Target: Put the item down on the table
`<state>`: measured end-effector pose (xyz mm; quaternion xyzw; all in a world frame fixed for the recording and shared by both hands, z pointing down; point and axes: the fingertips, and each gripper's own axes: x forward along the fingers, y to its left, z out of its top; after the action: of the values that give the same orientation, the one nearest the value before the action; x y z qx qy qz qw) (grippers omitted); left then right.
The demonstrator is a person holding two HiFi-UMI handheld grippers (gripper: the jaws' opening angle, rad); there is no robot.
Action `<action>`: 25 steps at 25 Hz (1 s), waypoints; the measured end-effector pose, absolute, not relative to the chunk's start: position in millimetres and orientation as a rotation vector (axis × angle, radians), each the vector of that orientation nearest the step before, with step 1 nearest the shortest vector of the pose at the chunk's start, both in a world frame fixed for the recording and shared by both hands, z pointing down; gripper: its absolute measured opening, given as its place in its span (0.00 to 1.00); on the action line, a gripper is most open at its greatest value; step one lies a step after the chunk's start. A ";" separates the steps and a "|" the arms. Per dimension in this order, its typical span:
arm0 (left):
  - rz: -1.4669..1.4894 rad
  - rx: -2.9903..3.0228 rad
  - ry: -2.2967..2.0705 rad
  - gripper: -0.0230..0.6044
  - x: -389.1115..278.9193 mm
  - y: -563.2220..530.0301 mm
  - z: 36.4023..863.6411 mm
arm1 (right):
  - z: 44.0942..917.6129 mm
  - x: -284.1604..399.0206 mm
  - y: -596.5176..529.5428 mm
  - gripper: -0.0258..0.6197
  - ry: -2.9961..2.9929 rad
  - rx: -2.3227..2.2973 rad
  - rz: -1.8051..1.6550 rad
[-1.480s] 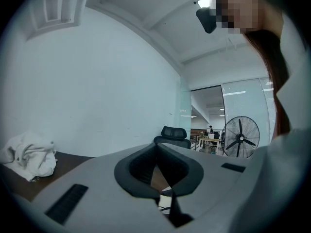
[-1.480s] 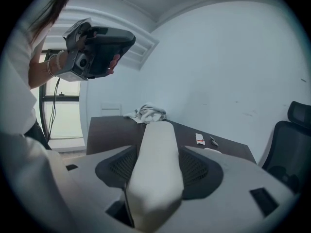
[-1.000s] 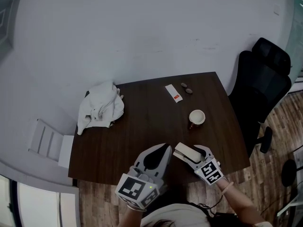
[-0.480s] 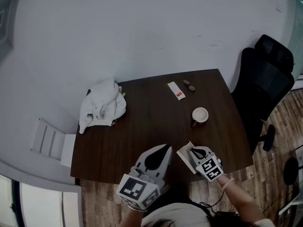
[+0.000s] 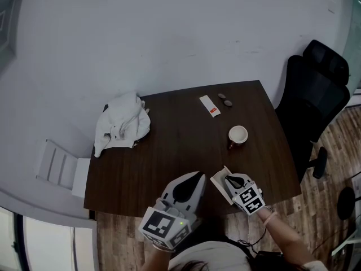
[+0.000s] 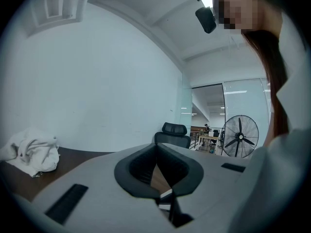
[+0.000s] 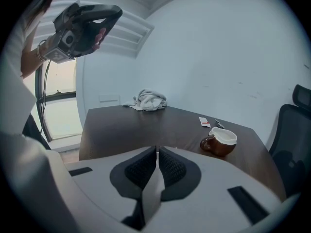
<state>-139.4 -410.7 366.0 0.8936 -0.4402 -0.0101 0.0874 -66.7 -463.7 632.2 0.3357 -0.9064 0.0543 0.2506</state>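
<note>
My right gripper hangs over the near right part of the dark wooden table. Its jaws have just been closing, and a thin pale sheet is pinched between them. In the right gripper view the sheet stands on edge between the ribbed pads and runs back toward the camera. To its left, my left gripper is held level at the table's near edge. Its black pads meet with nothing between them.
A brown cup with a white inside stands just beyond the right gripper. Further back lie a white sachet with a red end and two small dark objects. A crumpled white cloth is at the far left. A black office chair stands to the right.
The right gripper's jaws, wide open a second ago around the pale item, have closed on it. The gripper has sunk slightly. The left gripper has kept still.
</note>
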 end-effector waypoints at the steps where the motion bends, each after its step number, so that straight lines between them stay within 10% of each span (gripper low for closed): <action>1: -0.032 2.660 -1.314 0.07 -140.3 -409.8 365.6 | 630.2 -66.9 -463.2 0.08 -2.472 0.919 0.155; 25: -0.070 2.655 -1.372 0.07 -125.8 -361.2 353.3 | 554.4 -42.7 -432.5 0.05 -2.643 1.131 0.232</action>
<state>-125.8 -361.2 353.3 0.8855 -0.4578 -0.0234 0.0760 -42.7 -432.5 554.4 0.3887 -0.9088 0.0799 0.1285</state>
